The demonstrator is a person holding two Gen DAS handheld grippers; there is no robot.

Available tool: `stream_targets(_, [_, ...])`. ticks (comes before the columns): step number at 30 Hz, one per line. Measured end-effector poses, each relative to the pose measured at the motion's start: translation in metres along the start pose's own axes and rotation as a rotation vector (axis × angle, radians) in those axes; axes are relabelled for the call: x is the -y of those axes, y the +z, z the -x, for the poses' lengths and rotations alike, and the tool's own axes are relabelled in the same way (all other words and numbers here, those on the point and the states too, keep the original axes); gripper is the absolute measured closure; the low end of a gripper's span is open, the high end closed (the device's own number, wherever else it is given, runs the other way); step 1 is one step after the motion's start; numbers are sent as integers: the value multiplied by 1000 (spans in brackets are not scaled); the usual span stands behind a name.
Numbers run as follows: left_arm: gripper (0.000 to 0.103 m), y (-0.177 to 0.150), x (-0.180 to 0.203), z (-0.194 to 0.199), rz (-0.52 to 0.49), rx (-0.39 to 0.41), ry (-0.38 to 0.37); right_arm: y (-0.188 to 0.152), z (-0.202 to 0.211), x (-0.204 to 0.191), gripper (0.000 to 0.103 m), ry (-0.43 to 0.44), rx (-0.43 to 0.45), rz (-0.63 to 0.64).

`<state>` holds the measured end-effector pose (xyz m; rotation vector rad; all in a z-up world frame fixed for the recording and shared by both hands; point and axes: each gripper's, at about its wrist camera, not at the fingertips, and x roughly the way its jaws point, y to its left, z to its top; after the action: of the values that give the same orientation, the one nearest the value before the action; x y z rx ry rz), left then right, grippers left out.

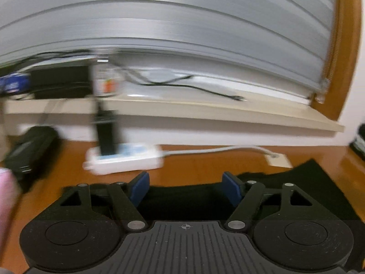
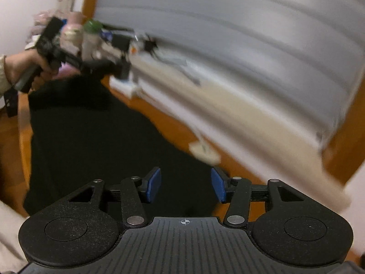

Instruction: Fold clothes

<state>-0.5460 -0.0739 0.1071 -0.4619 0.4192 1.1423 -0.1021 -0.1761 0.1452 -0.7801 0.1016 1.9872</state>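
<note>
A black garment [image 2: 95,137] lies spread on the brown wooden table [image 2: 178,134]. In the right wrist view my right gripper [image 2: 186,187] hovers open over its near right part, blue pads wide apart and holding nothing. Far left in that view a hand [image 2: 20,68] holds the left gripper [image 2: 118,68] above the garment's far edge. In the left wrist view my left gripper [image 1: 186,188] is open above the black garment [image 1: 296,182], whose edge runs just past the blue fingertips [image 1: 140,188]. Both views are motion-blurred.
A white power strip [image 1: 123,159] with a black plug and a white cable [image 1: 219,149] lies on the table [image 1: 194,171] ahead of the left gripper. A black device [image 1: 29,150] sits at left. Behind runs a cream sill [image 1: 205,111] under grey blinds [image 1: 182,22], with bottles [image 2: 91,36].
</note>
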Motion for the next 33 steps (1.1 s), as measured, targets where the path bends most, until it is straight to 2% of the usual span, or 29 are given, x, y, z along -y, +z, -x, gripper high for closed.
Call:
stream_targets(3, [29, 4, 40, -29, -64, -20, -38, -34, -14, 9, 54, 21, -46, -75])
stream_targets(6, [29, 4, 80, -56, -113, -37, -91, -57, -21, 13, 54, 46, -52, -152])
stream_targets(9, [30, -1, 118, -76, -169, -61, -157, -65, -18, 2, 54, 83, -13, -157])
stream_targets(11, [31, -7, 140, -85, -219, -76, -187, -58, -22, -11, 54, 118, 9, -142])
stream_targets(15, [40, -24, 176, -98, -318, -124, -252, -55, -35, -32, 54, 174, -10, -99])
stream_targets(17, [52, -32, 189, -103, -374, -146, -270, -58, -44, -38, 54, 185, -35, -79])
stream_targets(20, [53, -43, 202, -110, -449, -148, -270, -70, -45, -32, 54, 213, -31, -105])
stream_targets(27, [57, -42, 217, -130, -448, -134, -290, -85, -35, -19, 54, 234, -14, -96])
stream_targets(33, [57, -40, 256, -151, -440, -102, -316, -103, -17, 12, 54, 200, -35, -110])
